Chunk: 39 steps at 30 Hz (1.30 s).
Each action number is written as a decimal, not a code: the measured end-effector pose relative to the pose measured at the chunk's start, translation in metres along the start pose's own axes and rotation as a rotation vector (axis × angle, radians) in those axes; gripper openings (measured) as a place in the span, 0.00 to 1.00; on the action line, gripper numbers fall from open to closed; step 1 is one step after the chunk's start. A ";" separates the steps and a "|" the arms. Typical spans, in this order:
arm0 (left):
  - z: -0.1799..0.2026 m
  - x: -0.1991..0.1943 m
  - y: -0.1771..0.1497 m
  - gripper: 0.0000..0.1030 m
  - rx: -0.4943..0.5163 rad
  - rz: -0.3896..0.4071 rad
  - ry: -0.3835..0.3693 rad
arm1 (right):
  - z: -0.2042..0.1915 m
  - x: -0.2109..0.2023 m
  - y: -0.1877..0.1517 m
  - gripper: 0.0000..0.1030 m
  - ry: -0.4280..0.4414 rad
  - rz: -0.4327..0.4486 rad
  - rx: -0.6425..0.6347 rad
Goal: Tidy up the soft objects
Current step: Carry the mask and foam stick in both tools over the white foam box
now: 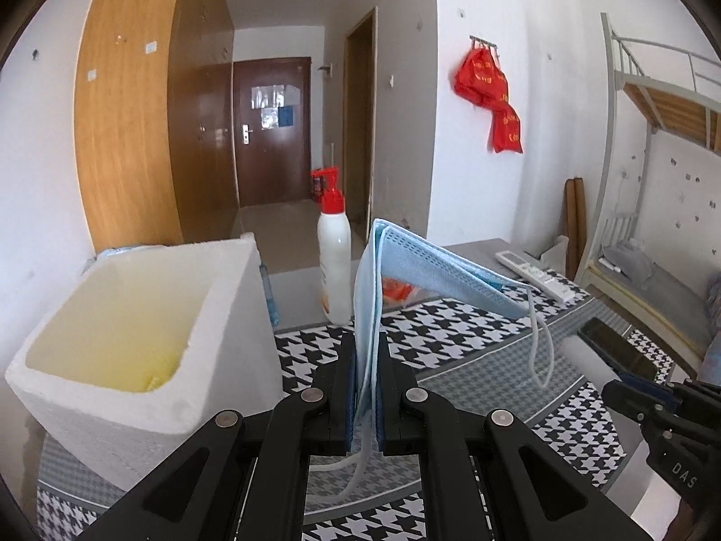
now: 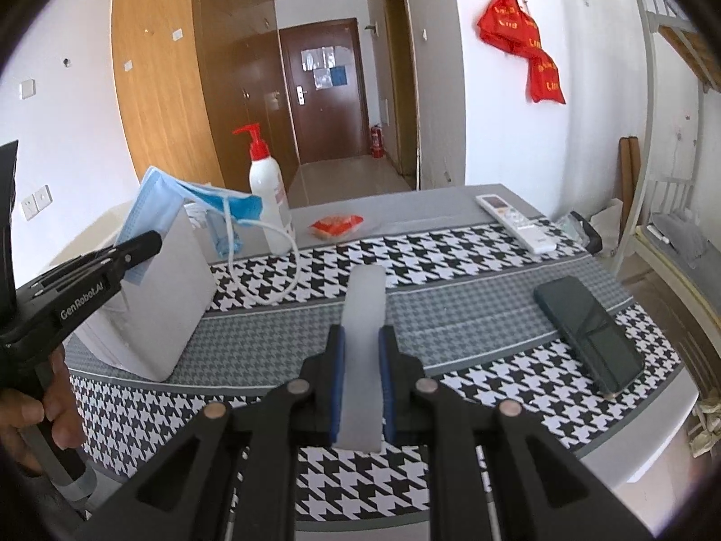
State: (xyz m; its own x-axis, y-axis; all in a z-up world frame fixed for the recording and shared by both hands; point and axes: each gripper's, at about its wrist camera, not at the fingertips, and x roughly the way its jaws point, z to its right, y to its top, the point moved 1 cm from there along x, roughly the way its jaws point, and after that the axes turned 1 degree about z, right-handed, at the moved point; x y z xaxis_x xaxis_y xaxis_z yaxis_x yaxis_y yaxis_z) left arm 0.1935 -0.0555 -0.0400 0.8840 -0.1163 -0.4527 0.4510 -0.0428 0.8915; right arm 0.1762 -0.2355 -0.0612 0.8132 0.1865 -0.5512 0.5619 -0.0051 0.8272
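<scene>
Holding a blue face mask (image 1: 392, 270) pinched upright, the left gripper (image 1: 366, 387) hovers right of the white foam box (image 1: 135, 338); dropping it inside looks next. The right gripper (image 2: 362, 387) clamps a pale translucent strip (image 2: 364, 338), its material unclear. The box floor is partly hidden.

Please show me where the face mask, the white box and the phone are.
face mask (image 1: 367, 311), left wrist view, its hanging pleated side.
white box (image 1: 148, 399), left wrist view, its front wall.
phone (image 2: 586, 329), right wrist view, its dark back.

masks (image 1: 396, 266): 1 | foam boxes (image 1: 135, 338): 1 | bottles (image 1: 334, 261): 1 | phones (image 2: 588, 331): 1 | remotes (image 2: 516, 222): 1
</scene>
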 end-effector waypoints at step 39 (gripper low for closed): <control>-0.038 -0.057 0.030 0.07 -0.026 0.135 0.081 | -0.035 -0.013 0.038 0.18 0.108 0.110 -0.082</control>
State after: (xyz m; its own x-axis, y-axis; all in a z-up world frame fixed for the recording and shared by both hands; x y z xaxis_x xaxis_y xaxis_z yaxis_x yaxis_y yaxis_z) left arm 0.1618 -0.0124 0.0120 0.9433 -0.0389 -0.3298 0.3298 -0.0061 0.9440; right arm 0.1819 -0.2036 -0.0190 0.8457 0.2937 -0.4456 0.4524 0.0484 0.8905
